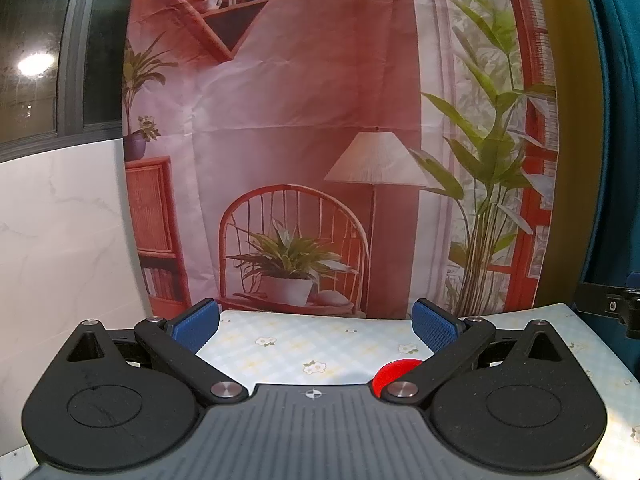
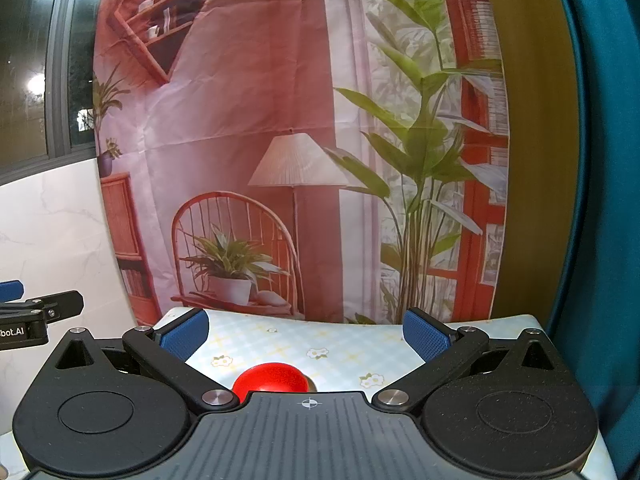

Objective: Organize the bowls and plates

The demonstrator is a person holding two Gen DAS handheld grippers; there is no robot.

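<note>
A red round dish [image 2: 271, 378], a bowl or plate, sits on the flowered tablecloth [image 2: 340, 350] just ahead of the right gripper's body, which hides most of it. The same red dish [image 1: 394, 372] shows in the left wrist view, low and right, partly behind the right finger arm. My left gripper [image 1: 316, 324] is open and empty above the table. My right gripper [image 2: 306, 334] is open and empty, with its blue pads [image 2: 186, 334] wide apart. No other plates or bowls are in view.
A printed backdrop [image 1: 300, 140] of a room with a chair and plants hangs right behind the table's far edge. A white marble wall [image 1: 60, 240] stands at the left. A teal curtain [image 2: 600, 200] is at the right. The left gripper [image 2: 36, 312] shows at the left edge of the right wrist view.
</note>
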